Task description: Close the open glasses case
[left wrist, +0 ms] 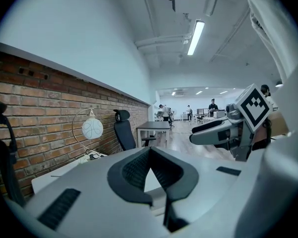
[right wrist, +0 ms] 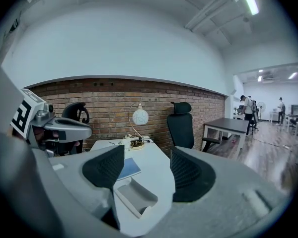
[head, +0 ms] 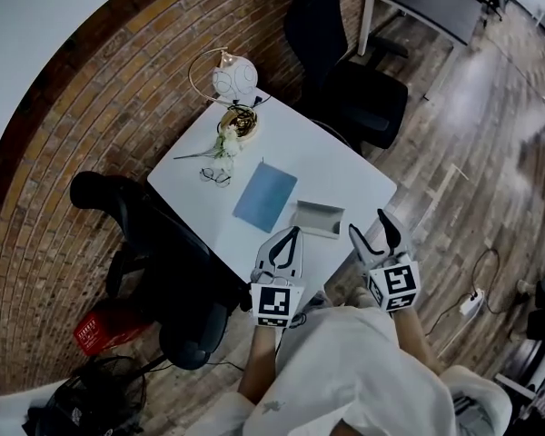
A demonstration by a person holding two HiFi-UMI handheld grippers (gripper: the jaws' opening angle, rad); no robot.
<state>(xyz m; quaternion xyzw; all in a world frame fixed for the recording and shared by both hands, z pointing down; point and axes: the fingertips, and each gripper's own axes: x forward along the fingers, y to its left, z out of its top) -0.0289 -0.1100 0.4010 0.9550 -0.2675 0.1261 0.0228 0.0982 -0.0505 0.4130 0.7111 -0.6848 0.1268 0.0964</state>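
Observation:
The open grey glasses case (head: 319,218) lies near the front edge of the white table (head: 345,175), its hollow facing up. In the right gripper view the case (right wrist: 135,197) shows low between the jaws. My left gripper (head: 292,236) hovers just left of the case with its fingertips meeting, holding nothing; in its own view the left gripper (left wrist: 150,155) points past the table. My right gripper (head: 373,228) hangs at the table's front right corner, right of the case. It is open and empty, the pads (right wrist: 106,167) standing wide apart.
A blue cloth (head: 265,197) lies beyond the case, with spectacles (head: 215,176), a flower sprig, a gold bowl (head: 238,123) and a round white lamp (head: 234,80) further back. Black office chairs (head: 350,94) stand behind and to the left of the table. A brick wall runs along the left.

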